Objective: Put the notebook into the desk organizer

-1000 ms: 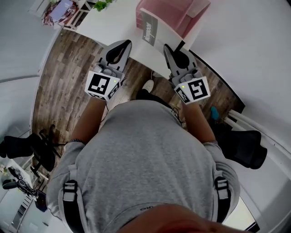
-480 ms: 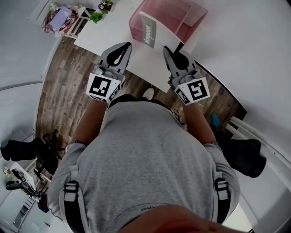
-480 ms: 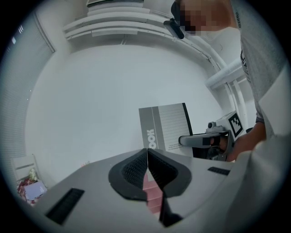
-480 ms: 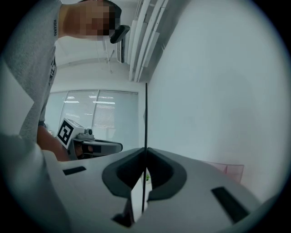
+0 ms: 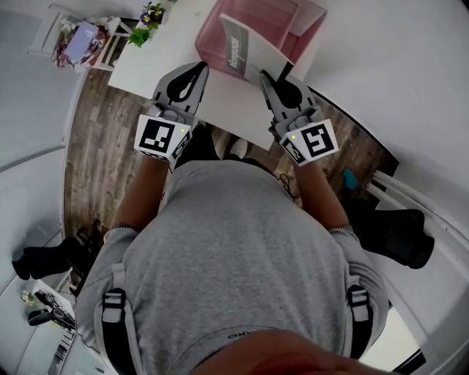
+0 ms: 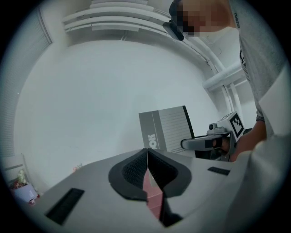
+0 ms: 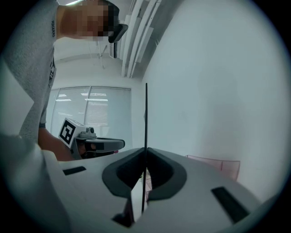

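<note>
- Change first: over the last second the white table top (image 5: 150, 66) and the translucent pink plastic desk organizer (image 5: 297, 18) have slid down and left in the head view, so the person has walked both grippers up to the desk. I reckon the carry is nearly done and the drop-in comes next
- thin grey notebook with a black spine (image 5: 238, 47) sits top centre of the head view and now overlaps the organizer's near wall. Can't tell if it's over the opening yet, my guess is it's not in
- right gripper (image 5: 268, 79) is clamped on the notebook's lower part, which shows edge-on as a thin dark line between the jaws in the right gripper view
- left gripper (image 5: 198, 69) is closed on nothing, left of the notebook
- notebook stands upright, long axis looks vertical, cover facing frame left toward the left gripper, spine on the right gripper's side
</note>
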A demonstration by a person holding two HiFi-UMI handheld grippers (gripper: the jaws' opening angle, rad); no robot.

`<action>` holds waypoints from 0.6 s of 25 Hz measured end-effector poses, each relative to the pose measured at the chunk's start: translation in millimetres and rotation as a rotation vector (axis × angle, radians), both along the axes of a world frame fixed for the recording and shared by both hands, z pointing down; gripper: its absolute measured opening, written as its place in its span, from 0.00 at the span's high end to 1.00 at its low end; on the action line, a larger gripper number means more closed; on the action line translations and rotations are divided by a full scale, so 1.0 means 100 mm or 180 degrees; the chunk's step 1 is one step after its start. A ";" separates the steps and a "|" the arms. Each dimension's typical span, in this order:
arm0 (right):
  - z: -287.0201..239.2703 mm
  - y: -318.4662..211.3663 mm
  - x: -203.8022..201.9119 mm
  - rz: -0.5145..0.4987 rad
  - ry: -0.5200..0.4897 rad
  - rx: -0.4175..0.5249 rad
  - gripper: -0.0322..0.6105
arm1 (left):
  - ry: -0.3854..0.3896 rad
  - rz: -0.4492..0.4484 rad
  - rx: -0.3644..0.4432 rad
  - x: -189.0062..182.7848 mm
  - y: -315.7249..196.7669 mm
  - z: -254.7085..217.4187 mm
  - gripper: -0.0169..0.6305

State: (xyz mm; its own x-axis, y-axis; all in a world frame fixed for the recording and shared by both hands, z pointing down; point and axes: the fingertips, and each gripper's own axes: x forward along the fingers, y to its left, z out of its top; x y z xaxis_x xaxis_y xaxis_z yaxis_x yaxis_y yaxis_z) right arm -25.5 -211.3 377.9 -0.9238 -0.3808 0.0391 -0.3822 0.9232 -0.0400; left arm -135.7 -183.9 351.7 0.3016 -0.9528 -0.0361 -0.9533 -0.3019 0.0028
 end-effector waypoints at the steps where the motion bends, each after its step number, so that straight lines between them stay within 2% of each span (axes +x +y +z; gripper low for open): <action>1: 0.01 -0.03 -0.03 0.0020 0.0007 -0.0027 0.93 | 0.0006 0.0057 0.0017 -0.03 -0.07 0.00 0.94; 10: 0.02 -0.46 -0.28 0.0374 -0.0052 -0.0394 0.92 | -0.0025 0.0547 0.0084 -0.27 -0.62 -0.05 0.94; 15: 0.10 -0.68 -0.39 0.0480 -0.0160 -0.0754 0.92 | -0.0004 0.0772 0.0117 -0.34 -0.88 -0.06 0.94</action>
State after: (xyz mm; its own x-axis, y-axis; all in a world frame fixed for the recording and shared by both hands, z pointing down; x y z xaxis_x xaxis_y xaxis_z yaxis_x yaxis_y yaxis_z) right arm -64.7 -279.0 388.0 -0.8605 -0.4998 0.0989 -0.5066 0.8187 -0.2701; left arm -170.0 -271.6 345.5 0.5215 -0.8505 -0.0689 -0.8529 -0.5219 -0.0136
